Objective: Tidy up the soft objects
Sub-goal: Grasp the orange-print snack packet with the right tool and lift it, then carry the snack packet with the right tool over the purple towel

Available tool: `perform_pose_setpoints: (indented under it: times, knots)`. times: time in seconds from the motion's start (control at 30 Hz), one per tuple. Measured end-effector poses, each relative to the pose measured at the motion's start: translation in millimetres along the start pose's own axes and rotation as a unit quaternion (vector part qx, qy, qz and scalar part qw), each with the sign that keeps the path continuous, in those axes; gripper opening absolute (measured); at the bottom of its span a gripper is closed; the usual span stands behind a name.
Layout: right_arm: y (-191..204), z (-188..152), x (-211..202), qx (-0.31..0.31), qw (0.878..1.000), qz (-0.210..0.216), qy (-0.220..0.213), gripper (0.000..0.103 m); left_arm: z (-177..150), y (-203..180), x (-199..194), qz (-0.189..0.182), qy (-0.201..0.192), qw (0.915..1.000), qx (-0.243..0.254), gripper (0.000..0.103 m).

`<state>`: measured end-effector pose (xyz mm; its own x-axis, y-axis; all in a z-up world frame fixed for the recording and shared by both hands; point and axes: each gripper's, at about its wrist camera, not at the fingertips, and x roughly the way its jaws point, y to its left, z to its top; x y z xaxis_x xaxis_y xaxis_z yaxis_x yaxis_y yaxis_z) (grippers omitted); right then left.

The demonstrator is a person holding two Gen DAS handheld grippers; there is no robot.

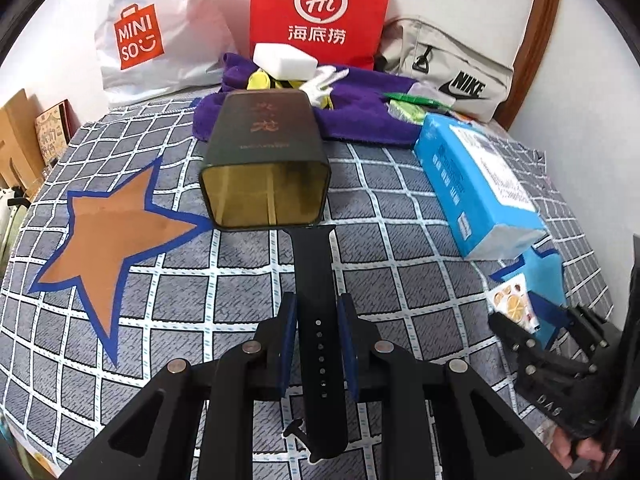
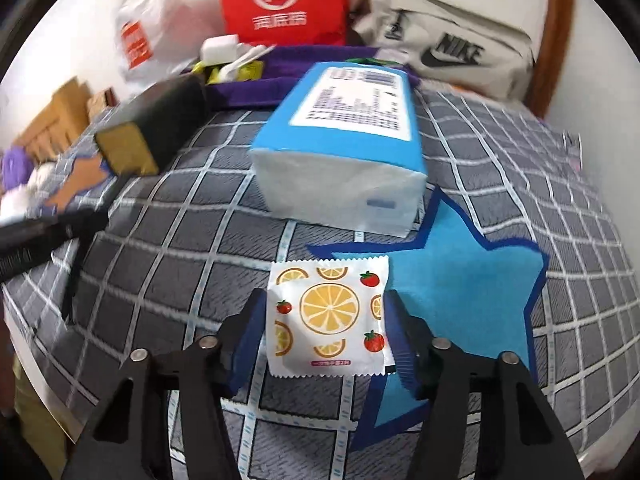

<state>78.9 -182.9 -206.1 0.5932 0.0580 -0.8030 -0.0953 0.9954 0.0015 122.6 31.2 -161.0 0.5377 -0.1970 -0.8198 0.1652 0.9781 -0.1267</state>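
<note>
Left wrist: left gripper [image 1: 318, 330] grips one black strap [image 1: 316, 304]; right gripper [image 2: 326, 334] one packet [image 2: 330, 316].

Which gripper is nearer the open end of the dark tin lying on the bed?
Left. The left gripper holds a black watch strap whose tip reaches the dark tin. The right gripper sits off to its right, around a fruit-print packet beside the blue star.

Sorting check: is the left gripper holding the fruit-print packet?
No, the left gripper grips a black strap; the packet sits between the right gripper fingers.
</note>
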Motion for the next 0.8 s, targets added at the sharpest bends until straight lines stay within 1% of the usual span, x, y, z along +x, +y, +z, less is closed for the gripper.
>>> perform_pose_setpoints:
  times: [0.17,0.3,0.4,0.53,0.7,0.8]
  knots:
    - [-4.7,-2.8,-6.2,-0.009,1.0,0.02,0.004,0.041,3.8,0.8,-9.5,-0.005,-0.007,1.0,-0.005,0.02]
    - [-7.7,-5.5,-10.1,-0.007,0.999,0.042,0.01,0.037,6.8,1.0,-16.5,-0.005,-0.013,0.9999,-0.007,0.02]
    - [-11.1,-3.0,-17.7,0.001,0.999,0.051,0.008,0.036,9.5,2.1,-22.7,-0.006,-0.018,0.9998,-0.009,0.02]
    - [-9.9,8.9,-36.7,-0.006,0.998,0.057,-0.015,0.036,15.5,3.6,-29.0,-0.002,-0.023,0.9997,-0.012,0.02]
    - [-9.2,24.4,-50.4,-0.014,0.998,0.06,-0.031,0.036,25.6,5.7,-34.3,0.004,-0.027,0.9995,-0.017,0.02]
    - [-15.1,35.4,-57.4,-0.007,0.996,0.082,-0.038,0.036,32.9,5.0,-38.3,0.005,-0.031,0.9993,-0.018,0.02]
